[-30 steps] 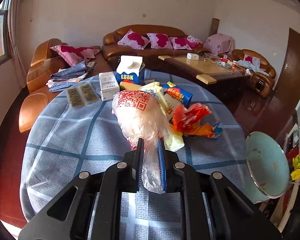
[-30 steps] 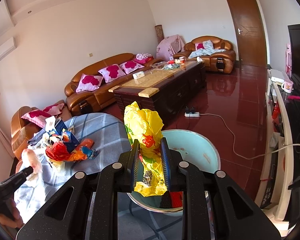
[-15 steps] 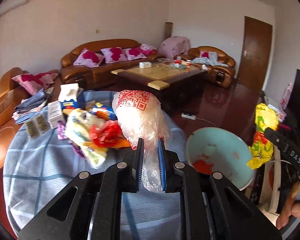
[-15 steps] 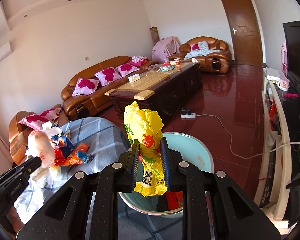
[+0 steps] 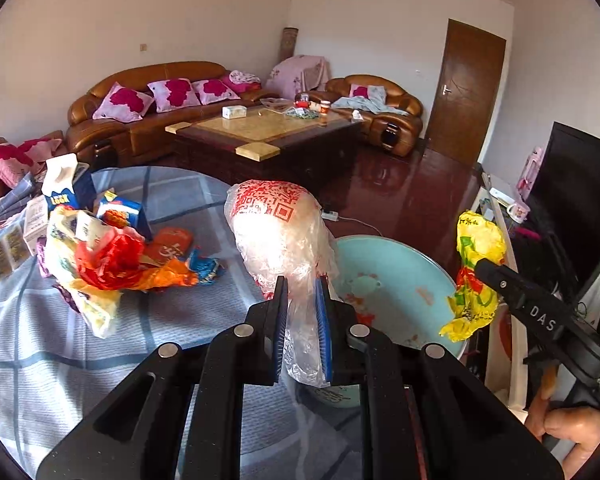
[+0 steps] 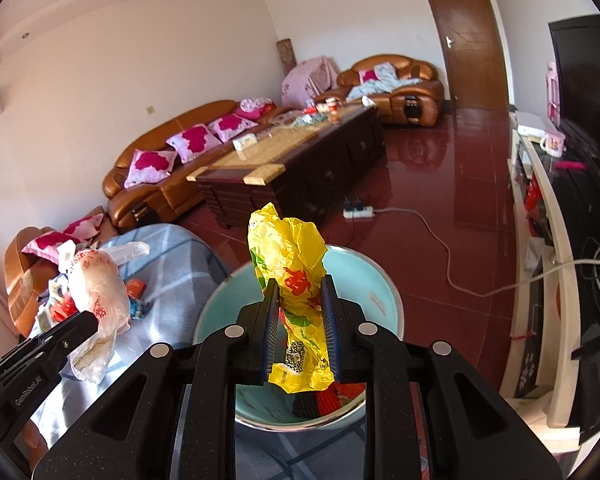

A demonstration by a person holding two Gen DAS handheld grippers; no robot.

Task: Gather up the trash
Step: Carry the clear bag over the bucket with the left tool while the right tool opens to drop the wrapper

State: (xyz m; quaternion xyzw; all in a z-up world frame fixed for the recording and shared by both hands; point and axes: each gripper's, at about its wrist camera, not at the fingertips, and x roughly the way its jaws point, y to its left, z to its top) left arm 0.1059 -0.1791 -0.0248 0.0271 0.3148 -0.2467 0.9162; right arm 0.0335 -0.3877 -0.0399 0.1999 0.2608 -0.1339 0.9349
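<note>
L gripper (image 5: 303,280): pads pressed together on neck of clear plastic bag (image 5: 280,232) w/ red QR-code print; bag bulges upright above fingers, tail hanging below them. Held above near-right edge of blue checked tablecloth (image 5: 60,360), just left of pale teal bin (image 5: 396,280). R gripper (image 6: 299,284): pinching crumpled yellow wrapper (image 6: 290,256) w/ red and green print; wrapper sticks up past fingertips, lower end trailing under pads. Held over teal bin's open mouth, bin (image 6: 376,292) directly beyond and below. In bin bottom: red and dark items, not identifiable. Seen from L wrist view: R gripper at far right w/ same yellow wrapper, right of bin rim; part of a hand (image 5: 568,432) on its handle at bottom right. Seen from R wrist view: L gripper at lower left w/ the clear bag, over table edge. Still on table, left side: heap of loose trash, incl. red-orange plastic bag (image 5: 120,260), pale printed wrapper (image 5: 80,280), blue snack pack (image 5: 120,212), blue-white milk carton (image 5: 66,184) upright at far left, small white box (image 5: 34,220) beside it. Background: brown leather sofa (image 5: 148,112) w/ pink cushions, dark coffee table (image 5: 268,136), brown door (image 5: 464,92), red glossy floor, power strip (image 6: 358,212) w/ white cable on floor.
</note>
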